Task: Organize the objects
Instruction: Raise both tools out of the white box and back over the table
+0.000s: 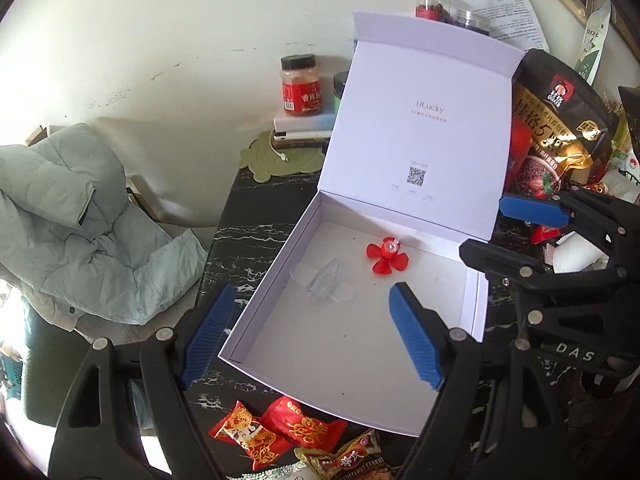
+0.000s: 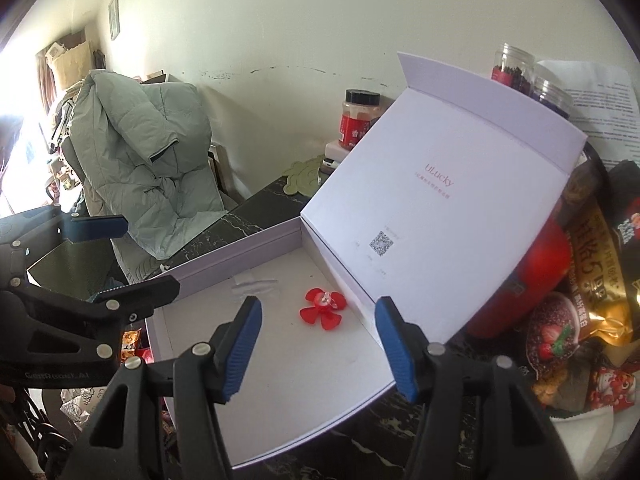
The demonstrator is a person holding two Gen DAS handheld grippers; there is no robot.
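Observation:
A white box (image 1: 340, 360) lies open on the black marble table (image 1: 244, 236), its lid (image 1: 420, 140) standing upright at the back. Inside lie a red flower-shaped plastic piece (image 1: 387, 257) (image 2: 323, 309) and a clear plastic piece (image 1: 326, 280) (image 2: 254, 285). My left gripper (image 1: 312, 288) hovers open above the box's left front part, holding nothing. My right gripper (image 2: 319, 301) hangs open over the box floor (image 2: 300, 380), the red piece seen between its fingers but well below them. Red-wrapped candies (image 1: 256, 432) and a brown one (image 1: 348, 456) lie in front of the box.
A black-and-gold oat bag (image 1: 560, 120) and other snack packs crowd the right of the box. A red-label jar (image 1: 301, 86) on books and a green mat (image 1: 276, 156) sit at the back left. A grey-green padded jacket (image 1: 80, 220) hangs beyond the table's left edge.

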